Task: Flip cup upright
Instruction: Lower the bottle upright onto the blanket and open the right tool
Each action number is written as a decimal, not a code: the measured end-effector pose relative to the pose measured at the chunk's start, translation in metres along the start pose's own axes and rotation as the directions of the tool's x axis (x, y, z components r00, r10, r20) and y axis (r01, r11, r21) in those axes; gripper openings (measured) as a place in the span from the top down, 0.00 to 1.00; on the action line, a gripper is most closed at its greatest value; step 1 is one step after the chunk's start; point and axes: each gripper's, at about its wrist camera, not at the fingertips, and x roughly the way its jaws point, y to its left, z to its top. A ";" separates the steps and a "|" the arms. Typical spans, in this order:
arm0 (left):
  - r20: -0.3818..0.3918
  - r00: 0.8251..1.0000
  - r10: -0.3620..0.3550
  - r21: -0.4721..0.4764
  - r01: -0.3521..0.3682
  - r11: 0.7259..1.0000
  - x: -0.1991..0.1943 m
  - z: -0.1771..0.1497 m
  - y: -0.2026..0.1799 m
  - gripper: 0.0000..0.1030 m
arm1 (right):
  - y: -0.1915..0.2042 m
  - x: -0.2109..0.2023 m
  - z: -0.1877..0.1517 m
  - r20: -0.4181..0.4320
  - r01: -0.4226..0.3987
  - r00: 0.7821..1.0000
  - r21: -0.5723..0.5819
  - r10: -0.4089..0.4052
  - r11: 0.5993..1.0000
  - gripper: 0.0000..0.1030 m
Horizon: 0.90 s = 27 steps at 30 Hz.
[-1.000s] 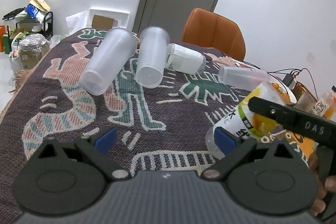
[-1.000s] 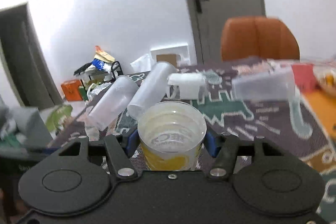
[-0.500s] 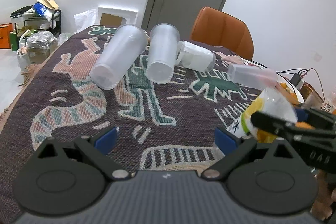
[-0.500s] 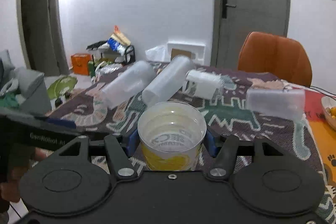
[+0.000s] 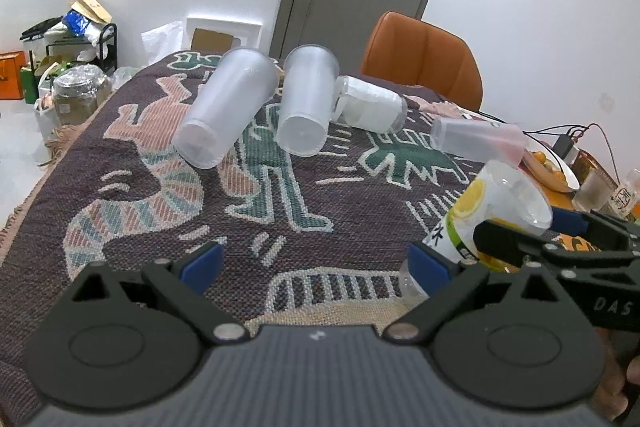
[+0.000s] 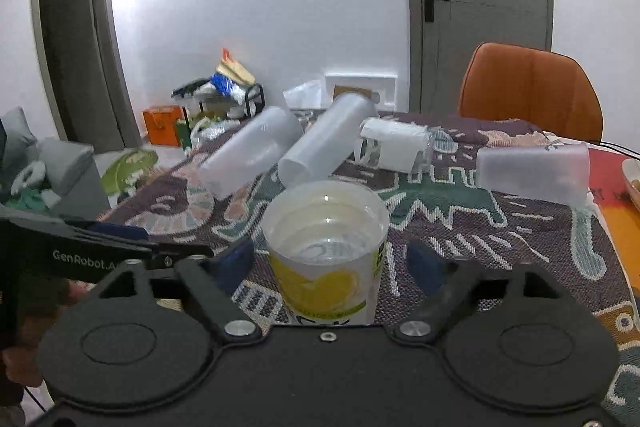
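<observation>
right wrist view shows the lemon cup [image 6: 326, 247] low in the middle of the frame, mouth up, between the fingers of my right tongs [image 6: 330, 259]. the blue pads [image 6: 236, 261] look a little off its sides, so i think i just let go. in the left wrist view it looks tilted at the right edge. my left tongs [image 5: 316, 265] are wide open and hold nothing. four see-through cups [image 5: 228, 107] lie on their sides on the blanket [image 5: 160, 203], so lots is left.

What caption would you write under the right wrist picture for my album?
The right hand-held gripper stands open around an upright lemon-print cup on the patterned tablecloth.
</observation>
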 end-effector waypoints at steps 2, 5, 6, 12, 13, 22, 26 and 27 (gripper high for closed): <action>0.005 1.000 0.004 0.003 -0.004 1.000 -0.004 -0.001 -0.001 0.05 | -0.001 -0.004 -0.001 0.008 -0.007 1.000 0.008 0.007 1.000 0.18; 0.014 1.000 0.005 0.011 -0.005 1.000 -0.011 -0.002 -0.004 0.05 | -0.004 -0.012 -0.003 0.027 -0.002 1.000 0.032 0.001 0.999 0.18; 0.021 1.000 0.004 0.018 -0.004 1.000 -0.015 -0.003 -0.006 0.05 | -0.005 -0.016 -0.005 0.034 -0.001 0.999 0.043 -0.001 0.999 0.16; 0.065 0.998 -0.011 0.073 0.007 0.997 -0.040 -0.013 -0.019 0.05 | -0.013 -0.045 -0.019 0.094 0.032 0.995 0.108 -0.042 0.994 0.00; 0.075 0.997 -0.010 0.087 0.004 0.996 -0.044 -0.015 -0.023 0.05 | -0.014 -0.050 -0.021 0.106 0.037 0.993 0.113 -0.049 0.993 0.00; 0.135 0.990 -0.039 0.161 0.017 0.987 -0.071 -0.026 -0.048 0.05 | -0.029 -0.084 -0.038 0.147 0.122 0.978 0.153 -0.145 0.981 0.00; 0.157 0.986 -0.049 0.171 0.022 0.985 -0.080 -0.032 -0.054 0.00 | -0.030 -0.096 -0.043 0.162 0.134 0.975 0.133 -0.155 0.982 0.00; 0.167 0.985 -0.049 0.177 0.019 0.984 -0.083 -0.034 -0.055 0.00 | -0.030 -0.098 -0.043 0.161 0.135 0.975 0.130 -0.155 0.982 0.00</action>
